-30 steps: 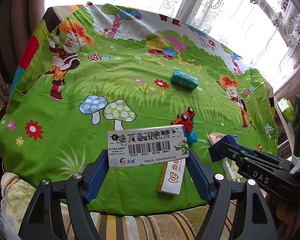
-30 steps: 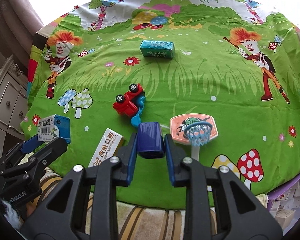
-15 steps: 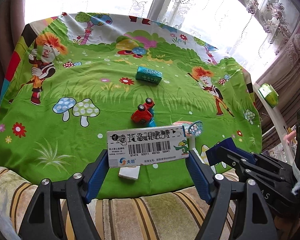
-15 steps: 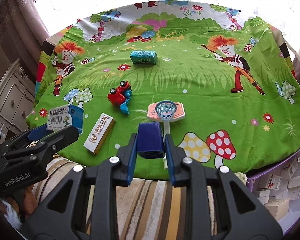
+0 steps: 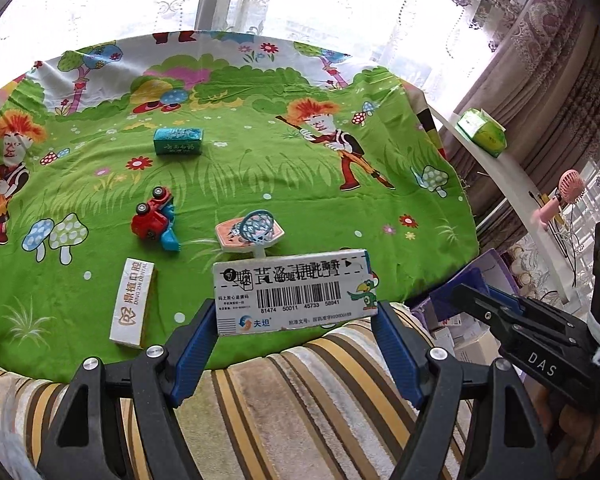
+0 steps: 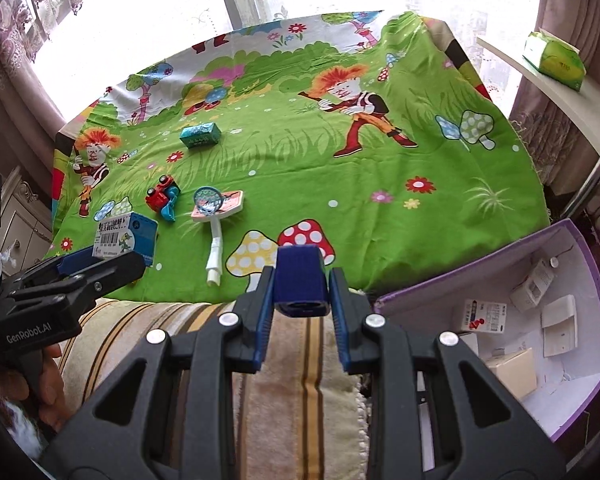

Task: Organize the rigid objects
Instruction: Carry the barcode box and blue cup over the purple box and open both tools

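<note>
I had the left gripper (image 5: 294, 334) clamped on the medicine box (image 5: 295, 293) and the right gripper (image 6: 300, 300) clamped on the blue block (image 6: 300, 285), both lifted off the cloth (image 6: 340, 168) because the purple bin (image 6: 592, 264) stood just right

Bright daylight — window (image 5: 300, 4) blown out, fisheye-warped edges.

A white medicine box (image 5: 294, 294) with a barcode is held level, clamped at both ends. A small dark blue block (image 6: 299, 286) is pinched upright. On the green cloth are seen a teal box (image 5: 178, 141), an overturned red toy car (image 5: 152, 220), a toy basketball hoop (image 5: 250, 232) lying flat and a white toothpaste box (image 5: 133, 303).
</note>
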{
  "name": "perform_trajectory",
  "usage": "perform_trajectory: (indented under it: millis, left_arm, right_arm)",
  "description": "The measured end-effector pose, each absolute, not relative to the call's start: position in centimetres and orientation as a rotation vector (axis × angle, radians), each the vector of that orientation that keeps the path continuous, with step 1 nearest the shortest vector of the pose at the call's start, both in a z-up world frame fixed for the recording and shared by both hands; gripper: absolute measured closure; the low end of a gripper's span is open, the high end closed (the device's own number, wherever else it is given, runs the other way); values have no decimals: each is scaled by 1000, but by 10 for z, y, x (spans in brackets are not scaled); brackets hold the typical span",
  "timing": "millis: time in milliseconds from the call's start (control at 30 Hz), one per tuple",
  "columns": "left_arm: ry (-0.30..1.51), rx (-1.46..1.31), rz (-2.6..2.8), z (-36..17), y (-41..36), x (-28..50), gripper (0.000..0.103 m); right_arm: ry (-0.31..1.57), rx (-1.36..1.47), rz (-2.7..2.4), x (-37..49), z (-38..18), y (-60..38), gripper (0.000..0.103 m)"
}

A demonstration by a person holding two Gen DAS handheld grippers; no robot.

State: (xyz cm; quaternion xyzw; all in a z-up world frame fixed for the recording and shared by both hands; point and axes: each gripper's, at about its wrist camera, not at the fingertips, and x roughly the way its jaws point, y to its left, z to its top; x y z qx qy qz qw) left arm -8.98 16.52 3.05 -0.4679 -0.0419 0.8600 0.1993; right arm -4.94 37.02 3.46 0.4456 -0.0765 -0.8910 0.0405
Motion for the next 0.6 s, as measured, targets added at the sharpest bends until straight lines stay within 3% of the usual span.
perform_trajectory:
  millis: [600]
  left_arm:
    - [49, -1256, 2154, 32, 302, -68, 26]
  right_arm:
    - [-442, 1517, -3066, 36, 23, 555, 73]
